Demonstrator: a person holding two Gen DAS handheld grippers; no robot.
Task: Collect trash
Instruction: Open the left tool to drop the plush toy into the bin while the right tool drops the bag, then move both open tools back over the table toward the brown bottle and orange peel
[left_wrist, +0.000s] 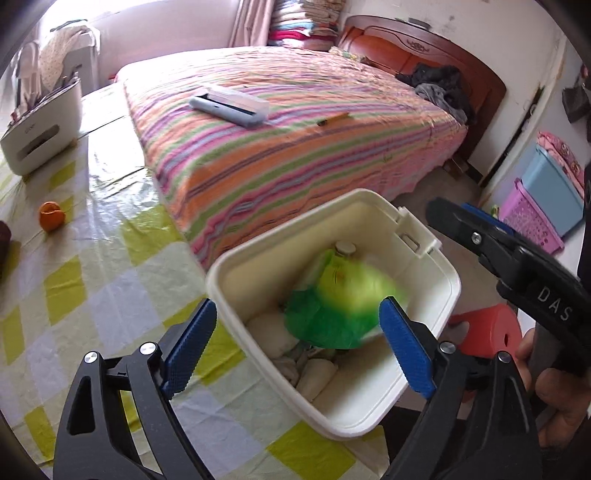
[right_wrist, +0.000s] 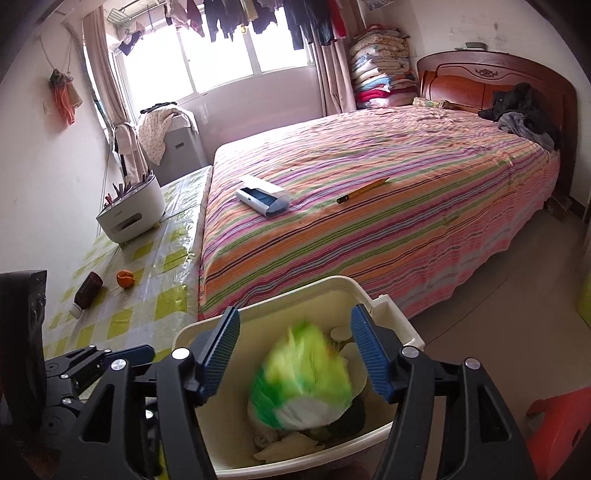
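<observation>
A white trash bin (left_wrist: 436, 266) (right_wrist: 229, 443) stands at the table's edge with crumpled tissues and a green and yellow wrapper (left_wrist: 347, 299) (right_wrist: 306, 384) inside; the wrapper is motion-blurred and held by neither gripper. My left gripper (left_wrist: 299, 350) is open over the bin's near rim. My right gripper (right_wrist: 295, 358) is open above the bin, and its black arm shows in the left wrist view (left_wrist: 517, 258). An orange peel (left_wrist: 51, 216) (right_wrist: 125, 278) and a brown bottle (right_wrist: 86, 291) lie on the checked tablecloth (left_wrist: 74, 295).
A bed with a striped cover (left_wrist: 288, 140) (right_wrist: 369, 221) lies beyond the bin, with a blue-grey case (left_wrist: 229, 103) and a pencil (right_wrist: 362, 190) on it. A white organizer (left_wrist: 40, 136) stands at the table's far end. A red stool (left_wrist: 487, 328) stands right of the bin.
</observation>
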